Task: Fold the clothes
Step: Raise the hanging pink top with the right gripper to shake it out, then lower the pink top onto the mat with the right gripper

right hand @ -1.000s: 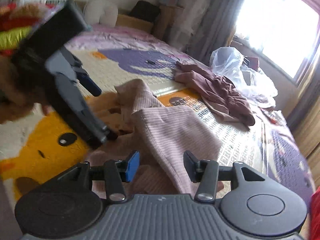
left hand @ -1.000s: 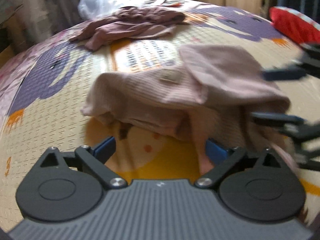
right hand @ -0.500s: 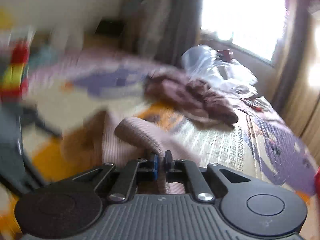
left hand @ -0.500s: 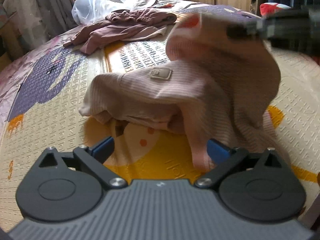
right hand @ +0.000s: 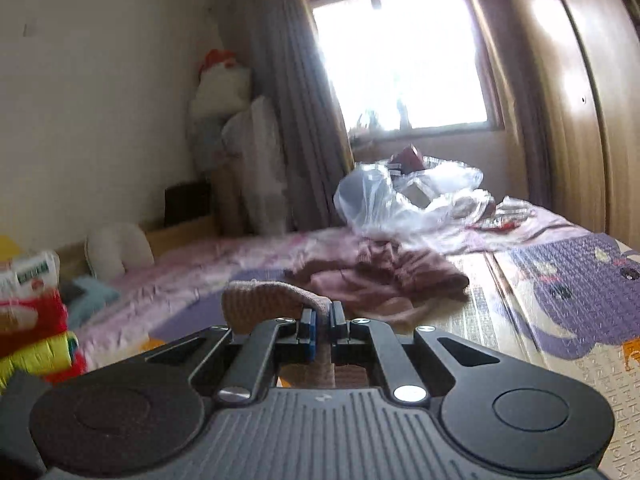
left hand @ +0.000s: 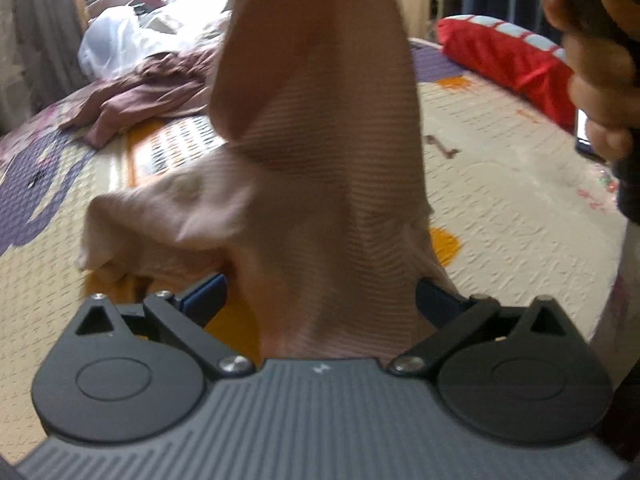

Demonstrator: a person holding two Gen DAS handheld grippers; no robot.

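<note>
Two tools work one pale pink ribbed garment [left hand: 320, 168]. The right tool [right hand: 322, 326] is pinched together on a fold of that garment [right hand: 272, 300], which bulges just ahead of its blue pads and hangs down behind them. The left tool [left hand: 320, 300] stands wide apart, with the hanging cloth passing between its fingers [left hand: 204, 294] and no pad pressing on it. From the left tool the garment rises out of the top of the view, its lower part bunched on the bed's cartoon-printed mat [left hand: 500, 208]. A hand [left hand: 592, 60] shows up and to the right. Farther ahead lie a mauve garment [left hand: 140, 96] and a clear plastic bag [left hand: 116, 48]; a red cushion [left hand: 500, 56] sits to the right.
</note>
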